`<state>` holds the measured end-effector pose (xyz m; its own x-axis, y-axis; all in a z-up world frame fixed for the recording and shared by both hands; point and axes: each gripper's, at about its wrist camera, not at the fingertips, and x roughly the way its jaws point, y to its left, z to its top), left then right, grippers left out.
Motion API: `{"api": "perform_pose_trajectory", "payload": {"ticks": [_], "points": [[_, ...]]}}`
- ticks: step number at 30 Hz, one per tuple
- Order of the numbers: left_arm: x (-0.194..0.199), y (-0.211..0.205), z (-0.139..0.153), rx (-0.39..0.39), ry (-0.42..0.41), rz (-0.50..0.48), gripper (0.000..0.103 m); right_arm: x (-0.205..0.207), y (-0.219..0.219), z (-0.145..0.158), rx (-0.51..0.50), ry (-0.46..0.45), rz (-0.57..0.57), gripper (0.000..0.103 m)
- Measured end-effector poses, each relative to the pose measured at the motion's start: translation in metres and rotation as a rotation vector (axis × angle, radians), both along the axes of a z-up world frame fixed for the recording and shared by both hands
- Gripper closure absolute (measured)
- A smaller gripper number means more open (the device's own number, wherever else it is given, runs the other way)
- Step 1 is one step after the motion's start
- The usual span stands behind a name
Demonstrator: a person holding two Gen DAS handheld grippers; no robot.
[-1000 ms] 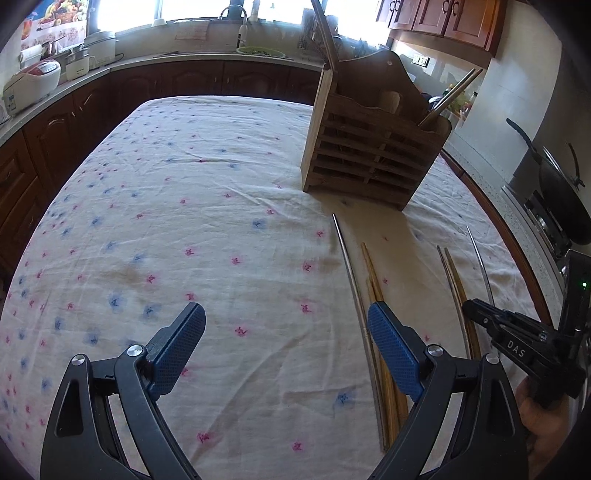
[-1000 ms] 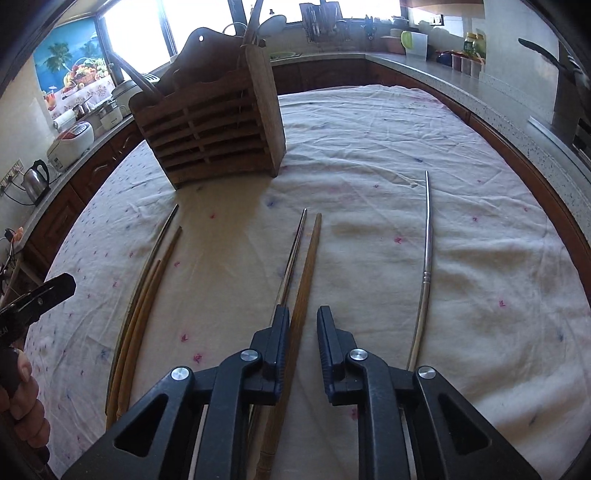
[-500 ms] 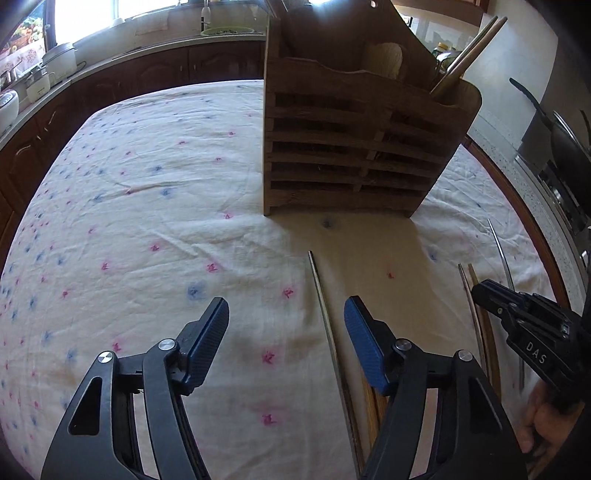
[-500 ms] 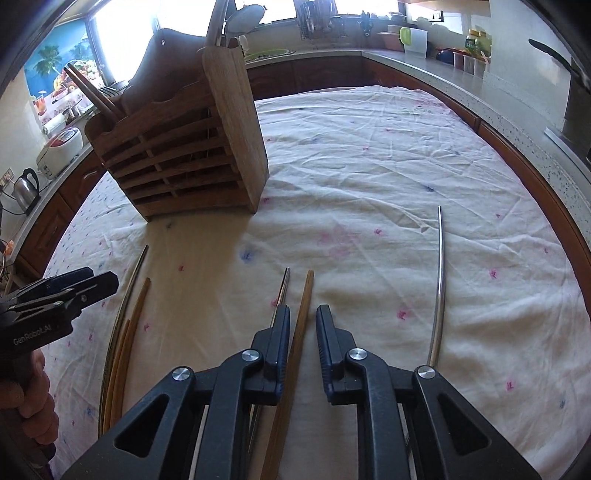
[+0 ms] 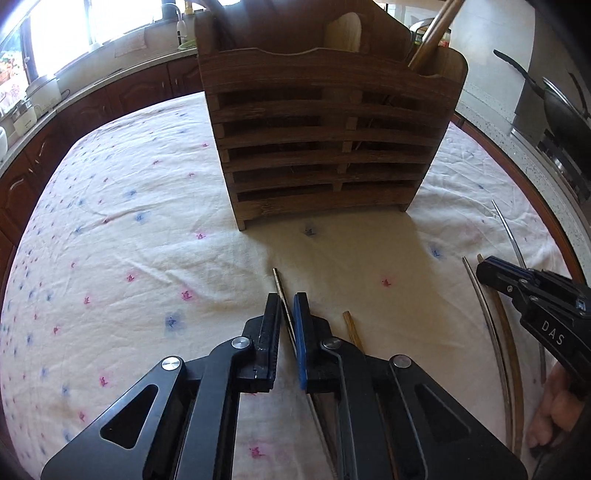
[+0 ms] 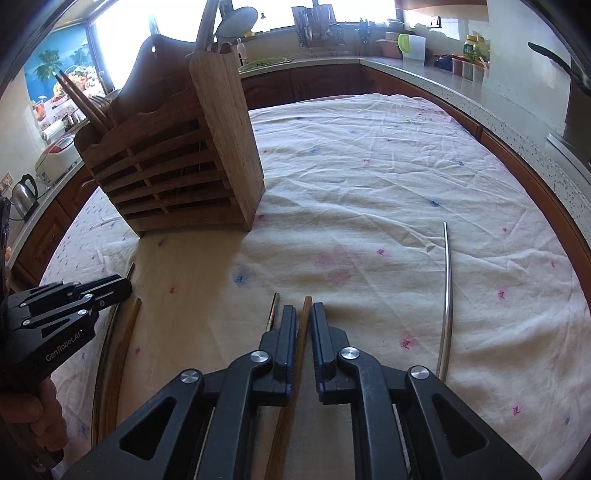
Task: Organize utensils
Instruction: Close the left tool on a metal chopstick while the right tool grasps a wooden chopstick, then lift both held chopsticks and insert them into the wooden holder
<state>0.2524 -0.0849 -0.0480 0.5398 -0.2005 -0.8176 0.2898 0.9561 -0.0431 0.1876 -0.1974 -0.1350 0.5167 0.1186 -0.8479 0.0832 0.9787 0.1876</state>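
A slatted wooden utensil holder (image 5: 325,140) stands on the flowered tablecloth and also shows in the right wrist view (image 6: 177,173). My left gripper (image 5: 287,306) is shut on a metal chopstick (image 5: 279,286) whose tip pokes out ahead of the jaws. A wooden chopstick (image 5: 351,328) lies just right of it. My right gripper (image 6: 303,314) has its jaws nearly closed around a wooden chopstick (image 6: 305,306) lying on the cloth. A dark metal chopstick (image 6: 273,308) lies just left of it.
A curved metal chopstick (image 6: 447,291) lies to the right on the cloth. More chopsticks (image 6: 122,339) lie at the left under the other gripper (image 6: 66,310). The holder holds chopsticks (image 6: 81,101) and a ladle (image 6: 236,18). Kitchen counters ring the table (image 6: 369,155).
My left gripper moved toward the holder and closed from wide open onto the metal chopstick. My right gripper moved forward along the wooden chopstick, still narrowly parted.
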Motion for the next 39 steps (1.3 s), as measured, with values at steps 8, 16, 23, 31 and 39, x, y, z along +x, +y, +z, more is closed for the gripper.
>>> {"api": "perform_pose_trajectory", "payload": {"ticks": [8,16,23,31,39], "points": [[-0.021,0.033,0.025,-0.146,-0.002,0.014,0.099,-0.019,-0.011,0.02,0.094,-0.049,-0.025,0.098],[-0.065,0.076,0.079,-0.317,-0.073,0.03,0.099,-0.048,-0.013,0.084,0.154,-0.192,0.0,0.098],[-0.095,0.1,0.114,-0.389,-0.138,0.025,0.099,-0.073,-0.008,0.13,0.17,-0.3,0.028,0.098],[-0.123,0.106,0.135,-0.417,-0.197,-0.001,0.099,-0.087,0.002,0.157,0.173,-0.367,0.056,0.098],[-0.136,0.112,0.151,-0.435,-0.255,-0.009,0.1,-0.094,0.003,0.178,0.17,-0.427,0.063,0.098]]}}
